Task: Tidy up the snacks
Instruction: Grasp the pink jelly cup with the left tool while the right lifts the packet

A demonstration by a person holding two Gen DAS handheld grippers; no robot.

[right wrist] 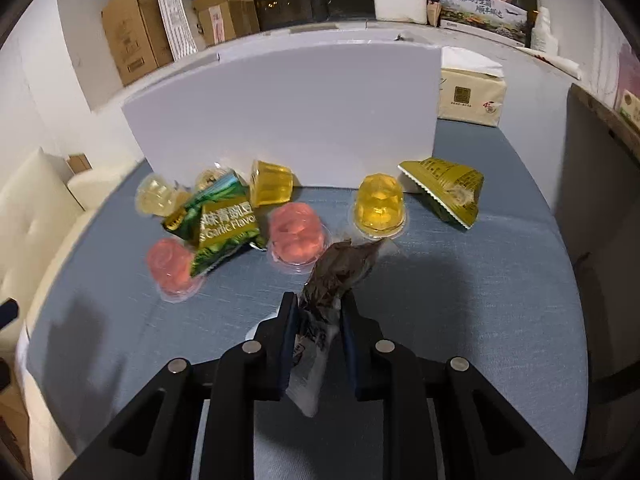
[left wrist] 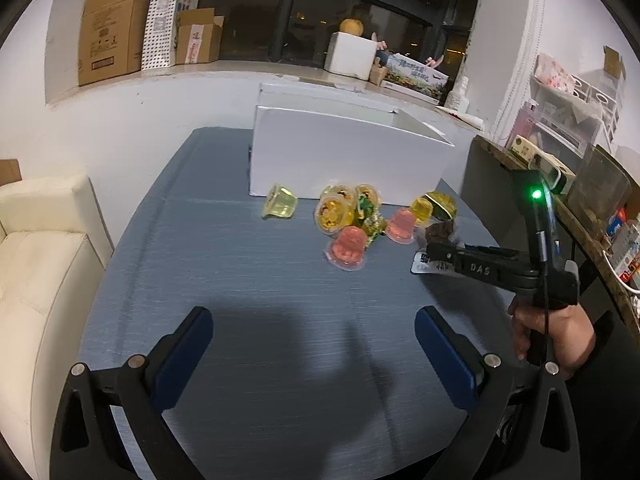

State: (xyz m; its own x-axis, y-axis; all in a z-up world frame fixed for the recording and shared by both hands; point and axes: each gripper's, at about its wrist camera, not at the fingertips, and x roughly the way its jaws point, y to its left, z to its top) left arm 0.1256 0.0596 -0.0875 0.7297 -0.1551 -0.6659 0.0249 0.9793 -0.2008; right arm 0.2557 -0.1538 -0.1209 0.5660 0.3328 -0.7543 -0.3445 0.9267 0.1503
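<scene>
My right gripper [right wrist: 318, 308] is shut on a brown-and-white snack packet [right wrist: 336, 276] just above the blue table; it also shows in the left wrist view [left wrist: 430, 248]. Ahead lie two pink jelly cups [right wrist: 298, 234] [right wrist: 170, 266], yellow jelly cups [right wrist: 380, 204] [right wrist: 272, 186], a green garlic-flavour packet [right wrist: 220, 222] and a gold-green packet [right wrist: 448, 188]. A white box [right wrist: 288, 108] stands behind them. My left gripper [left wrist: 314, 332] is open and empty over bare table, well short of the snack pile [left wrist: 352, 216].
A tissue pack [right wrist: 470, 94] sits right of the white box. A cream sofa [left wrist: 40, 260] is at the left. Cardboard boxes [left wrist: 112, 28] line the window ledge. A cluttered shelf [left wrist: 592, 200] borders the table's right side.
</scene>
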